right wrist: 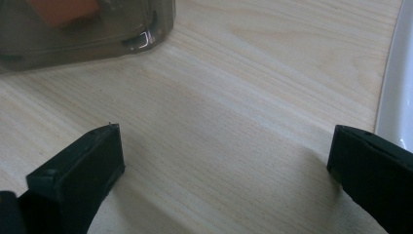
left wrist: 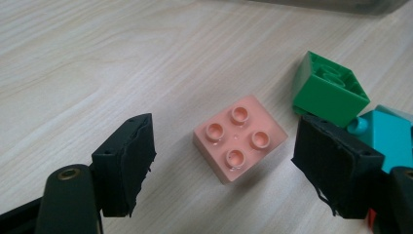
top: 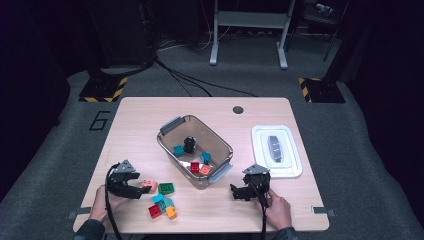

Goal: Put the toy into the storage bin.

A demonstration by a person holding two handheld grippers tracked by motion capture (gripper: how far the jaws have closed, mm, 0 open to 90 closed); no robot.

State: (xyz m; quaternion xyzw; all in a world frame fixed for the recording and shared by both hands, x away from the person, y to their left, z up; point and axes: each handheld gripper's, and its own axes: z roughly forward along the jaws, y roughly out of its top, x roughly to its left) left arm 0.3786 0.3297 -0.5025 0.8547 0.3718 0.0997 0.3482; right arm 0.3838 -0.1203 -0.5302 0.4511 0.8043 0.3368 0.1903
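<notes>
the left tool (left wrist: 224, 161) is standing wide open over the bench (left wrist: 97, 73), its two black jaws spread to either side of the pink brick (left wrist: 239, 138). the brick is lying flat between them, studs up, with a clear gap to each jaw, so nothing is touching it. just past the far-side jaw a green brick (left wrist: 328, 90) is lying tipped on its side, and a teal brick (left wrist: 389, 136) is sitting close behind that jaw.

the right tool (right wrist: 224, 161) is also gaping wide and gripping nothing, with bare bench between its jaws. ahead of it the corner of the clear bin (right wrist: 97, 34) is showing, and beside one jaw the edge of the white lid (right wrist: 399, 87).
</notes>
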